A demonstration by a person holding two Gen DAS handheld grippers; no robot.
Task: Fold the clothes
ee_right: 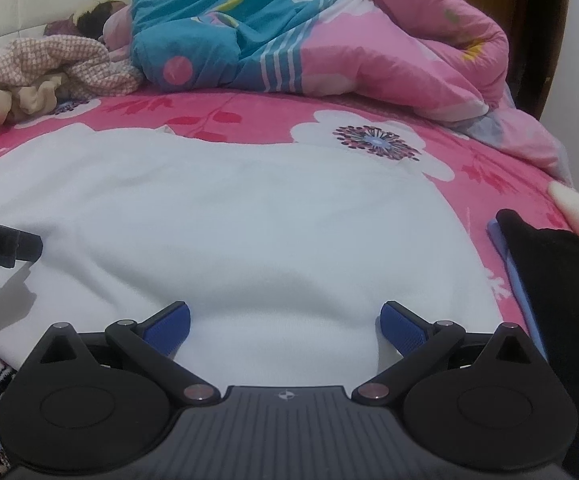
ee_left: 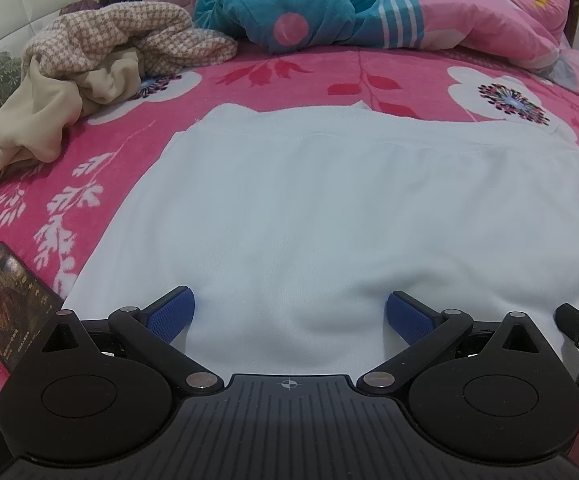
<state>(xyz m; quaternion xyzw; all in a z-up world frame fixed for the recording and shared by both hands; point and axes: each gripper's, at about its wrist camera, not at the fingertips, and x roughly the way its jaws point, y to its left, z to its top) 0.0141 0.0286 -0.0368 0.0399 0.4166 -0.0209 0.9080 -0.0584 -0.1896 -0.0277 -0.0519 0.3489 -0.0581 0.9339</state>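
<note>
Left tongs (ee_left: 290, 316): spread wide, blue pads (ee_left: 171, 314) resting on or just above the near edge of the white garment (ee_left: 309, 200); nothing pinched. A soft hump of cloth bulges up between the two pads. Right tongs (ee_right: 285, 322): same posture, gaping, cloth mounded between the pads, no grip taken. The two tools sit side by side along the same near hem; the right one's linkage shows at the right margin of the left view, the left one's finger at the left margin of the right view.

The white garment lies spread flat on the bed (ee_left: 289, 72), near edge at the tongs, far edge with a seam band toward the quilt (ee_left: 369, 8).

Risks, as I judge them:
- Closing on the hump may catch only the top layer. Lifted that way the layers part and the fold goes crooked.
- White on white, so the real hem is hard to read; a bite too shallow would slip free mid-lift.
- Pinching too deep could gather the pink sheet underneath as well and drag it up.
- Uneven lift between the two sides would skew the far edge.
- A phone (ee_left: 9, 304) lies just beside the garment's left near corner; a sweep of the left tool or a dragged corner could knock it off the bed.
- A dark sleeve and bare fingers (ee_right: 577, 212) sit close at the right; cloth swung that way may snag.
- Beige and checked clothes (ee_left: 89, 64) piled far left, well apart, are no obstacle.
</note>
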